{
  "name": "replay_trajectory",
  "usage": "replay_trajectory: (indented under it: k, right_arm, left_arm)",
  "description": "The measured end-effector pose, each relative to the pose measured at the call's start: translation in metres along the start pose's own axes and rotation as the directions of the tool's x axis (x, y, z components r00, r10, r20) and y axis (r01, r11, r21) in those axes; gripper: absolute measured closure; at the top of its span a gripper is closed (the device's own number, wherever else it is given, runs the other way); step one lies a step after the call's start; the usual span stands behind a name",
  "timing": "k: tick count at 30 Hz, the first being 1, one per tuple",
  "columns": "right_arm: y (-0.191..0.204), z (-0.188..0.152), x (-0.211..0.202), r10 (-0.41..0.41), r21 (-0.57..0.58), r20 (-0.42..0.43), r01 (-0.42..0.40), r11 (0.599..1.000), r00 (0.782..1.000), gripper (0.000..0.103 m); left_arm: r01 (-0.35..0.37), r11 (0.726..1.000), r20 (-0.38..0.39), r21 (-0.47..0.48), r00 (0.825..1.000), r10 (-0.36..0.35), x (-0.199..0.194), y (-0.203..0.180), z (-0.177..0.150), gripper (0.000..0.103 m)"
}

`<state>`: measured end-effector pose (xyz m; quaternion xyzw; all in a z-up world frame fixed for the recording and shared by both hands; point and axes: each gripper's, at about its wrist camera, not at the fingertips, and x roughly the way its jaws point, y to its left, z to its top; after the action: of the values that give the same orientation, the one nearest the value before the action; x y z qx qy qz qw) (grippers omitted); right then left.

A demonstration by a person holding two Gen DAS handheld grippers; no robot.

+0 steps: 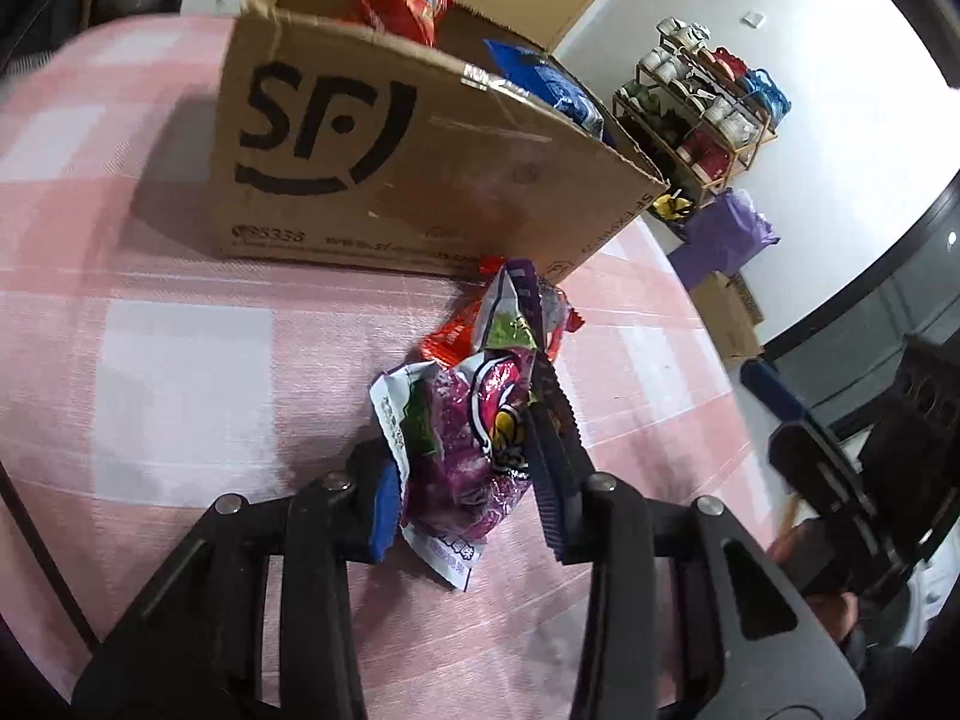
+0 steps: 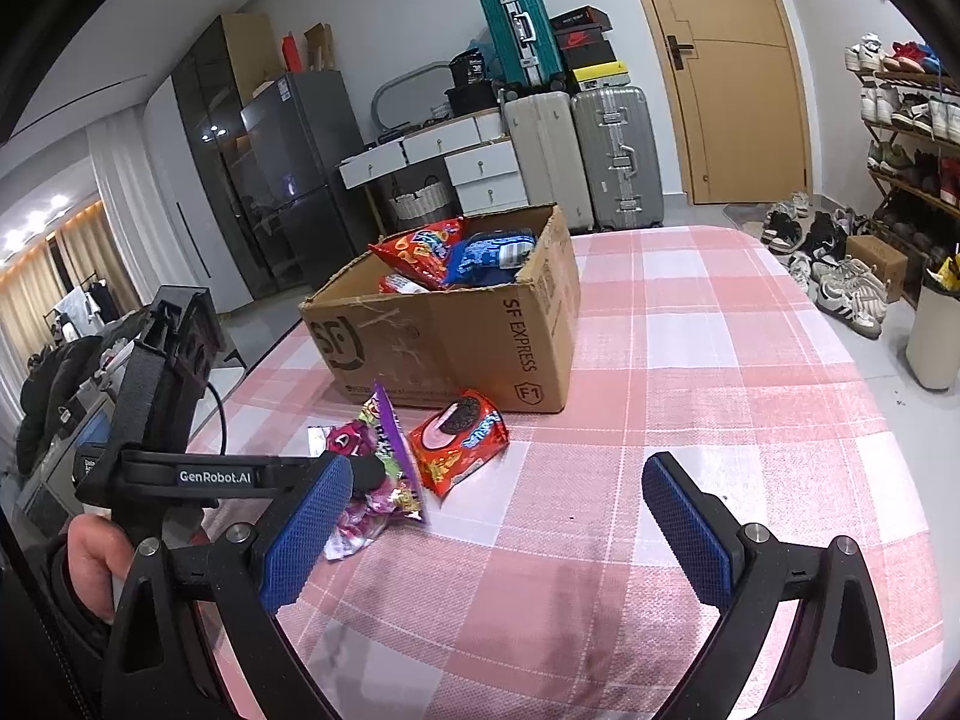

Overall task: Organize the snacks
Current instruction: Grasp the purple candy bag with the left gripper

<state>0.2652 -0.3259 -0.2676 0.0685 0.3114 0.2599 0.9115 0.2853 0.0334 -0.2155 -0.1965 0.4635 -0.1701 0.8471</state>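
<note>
Scene: a table [image 2: 690, 324] under a pink checked cloth, with an open cardboard box [image 2: 456, 336] on it, already holding several snack packs.
Left gripper [image 1: 474, 468]: closed on a purple bag [image 1: 462, 438]; both blue pads press its crinkled sides, near one end.
Right gripper [image 2: 498, 534]: jaws wide apart, nothing between them, hovering over bare cloth near the snacks.
Purple bag, place: on the cloth just in front of the box, its far end against a red pack [image 2: 459, 438].
Purple bag, direction: its long axis runs away from the left gripper toward the box wall; the far end tips upward, the near sealed edge lies on the cloth.
Red pack: flat on the cloth beside the purple bag, close to the box front, its long axis angled toward the box corner.
Risk, slip: the grip looks to sit low on slick, crumpled foil, so the bag may slide out when lifted.
Risk, drag: the two packs touch, so lifting one could pull the red pack along.
Risk, snag: the raised end could catch the box's ragged front rim on the way in.
</note>
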Motion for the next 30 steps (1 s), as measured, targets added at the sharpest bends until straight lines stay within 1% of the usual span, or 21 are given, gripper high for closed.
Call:
replay_trajectory:
  k: [9,18,23,28,30]
  right_arm:
    - [0.007,0.0,-0.003,-0.005,-0.016,-0.005,0.005,1.0,1.0,0.004]
    - [0.009,-0.001,-0.007,-0.015,-0.017,-0.009,0.015,1.0,1.0,0.004]
    - [0.006,-0.002,-0.002,-0.003,0.002,-0.026,0.003,1.0,1.0,0.004]
    - [0.006,-0.002,0.008,-0.007,0.014,-0.058,0.008,1.0,0.998,0.004]
    - [0.006,-0.002,0.01,-0.01,0.016,-0.067,0.011,1.0,0.998,0.004]
  left_arm:
    - [0.004,1.0,0.005,-0.025,1.0,-0.004,-0.001,0.006,0.004,0.072]
    - [0.004,1.0,0.028,-0.031,1.0,-0.003,-0.022,0.013,-0.004,0.071]
    - [-0.001,1.0,0.033,-0.014,0.999,0.002,-0.031,0.012,-0.01,0.071]
    - [-0.002,1.0,0.056,-0.008,0.998,0.003,-0.041,0.012,-0.011,0.071]
    - [0.01,1.0,0.059,-0.008,0.998,-0.009,-0.045,0.013,-0.011,0.071]
